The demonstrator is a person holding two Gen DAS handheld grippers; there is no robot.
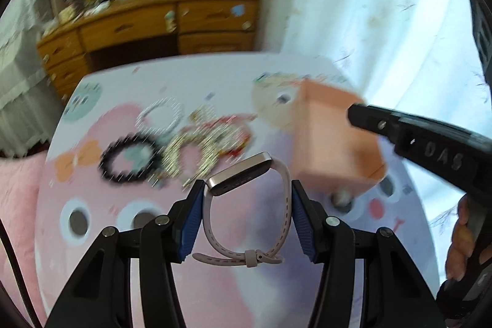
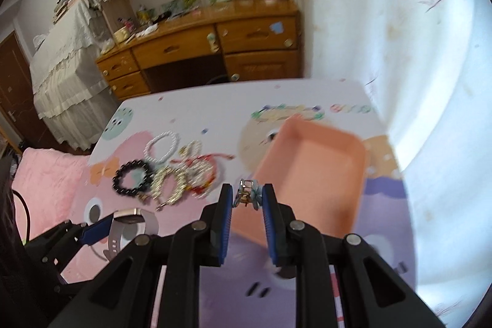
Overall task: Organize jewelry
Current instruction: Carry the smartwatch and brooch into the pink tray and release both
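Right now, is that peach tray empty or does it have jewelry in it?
Empty. The right wrist view looks into the peach tray and shows only its bare floor; the bracelets lie beside it on the table.

The watch has a light pink band. The tray is orange-pink. One bracelet is black beads, another white. The surface shows pink cartoon animals.

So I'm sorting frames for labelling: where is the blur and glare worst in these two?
Left wrist view: heavy motion blur on the bracelets and peach tray; the watch in the left gripper stays sharp. Right wrist view: milder blur, bracelets readable, small trinket in the right gripper fairly crisp. Both: curtain blown out, fisheye bending edges.
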